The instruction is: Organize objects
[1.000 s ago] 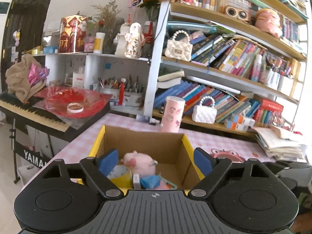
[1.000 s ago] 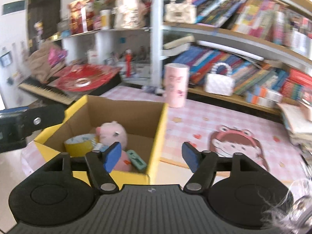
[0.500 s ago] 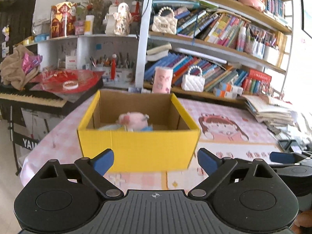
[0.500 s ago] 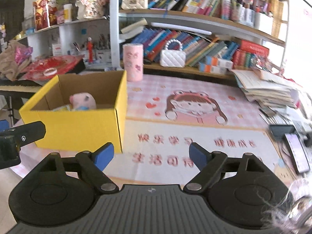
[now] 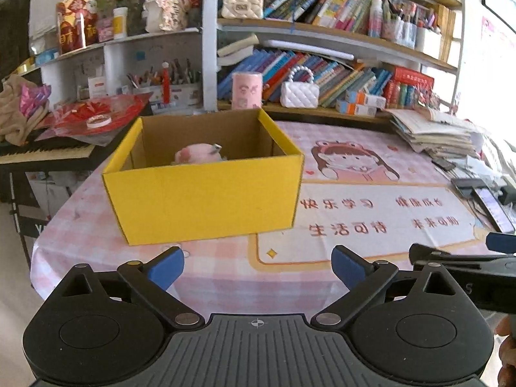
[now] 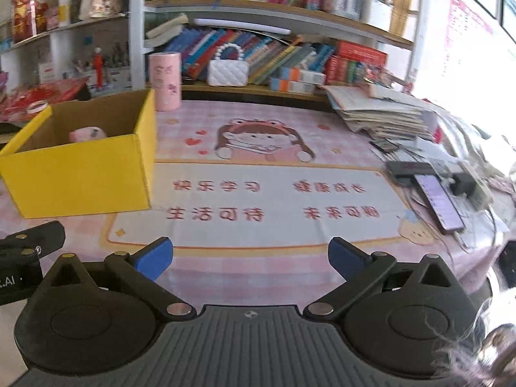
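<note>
A yellow cardboard box point(image 5: 206, 195) stands on the pink checked tablecloth point(image 5: 380, 213), with a pink plush toy point(image 5: 198, 153) showing above its rim. My left gripper point(image 5: 257, 266) hangs back from the box near the table's front edge, jaws opening, nothing between them. In the right wrist view the box point(image 6: 80, 174) lies at the left with the plush point(image 6: 87, 134) inside. My right gripper point(image 6: 250, 256) is over the cloth's printed panel point(image 6: 258, 206), jaws opening wide and empty. The right gripper's fingertip point(image 5: 500, 243) shows at the left view's right edge.
A pink cylinder point(image 6: 165, 81) and a white quilted handbag point(image 6: 228, 70) stand at the table's back. Stacked papers point(image 6: 387, 113) and a phone point(image 6: 438, 201) lie at the right. Bookshelves point(image 5: 338, 32) rise behind. A keyboard point(image 5: 42, 153) with red wrapping sits left of the table.
Both grippers have drawn back from above the box toward the table's front edge, and both have opened wider. The box now appears farther off, seen from its outside.
</note>
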